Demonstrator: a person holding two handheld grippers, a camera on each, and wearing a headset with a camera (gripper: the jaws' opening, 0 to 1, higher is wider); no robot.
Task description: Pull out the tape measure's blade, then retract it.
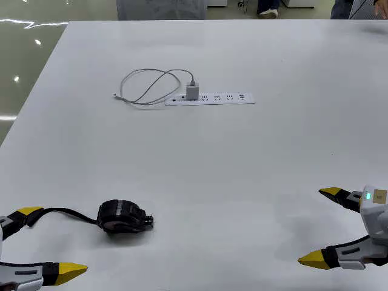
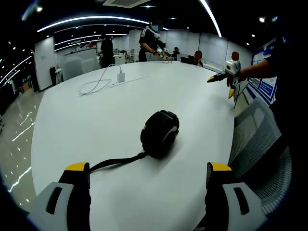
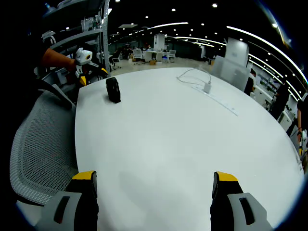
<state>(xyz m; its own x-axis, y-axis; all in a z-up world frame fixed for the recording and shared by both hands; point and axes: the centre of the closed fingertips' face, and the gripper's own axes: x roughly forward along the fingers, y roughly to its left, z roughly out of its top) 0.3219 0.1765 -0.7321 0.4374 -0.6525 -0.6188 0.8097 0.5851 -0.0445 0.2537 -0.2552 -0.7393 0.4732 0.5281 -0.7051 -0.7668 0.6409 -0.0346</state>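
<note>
Resting at seven o'clock on the table (image 1: 212, 170), tape measure (image 1: 124, 216) lies just ahead of left gripper (image 1: 54, 239) — jaws spread, empty. Right gripper (image 1: 316, 226), four o'clock, likewise spread. Risk: pinching the strap (image 1: 66, 213), not the case — body would slide.

tape measure (image 1: 124, 216) on white table (image 1: 242, 170), L tongs (image 1: 50, 240) spread beside it, R tongs (image 1: 321, 225) spread well apart, power strip (image 1: 212, 99) beyond

Tape measure (image 1: 124, 216) lies before power strip (image 1: 218, 99) (on table (image 1: 242, 182)).
</note>
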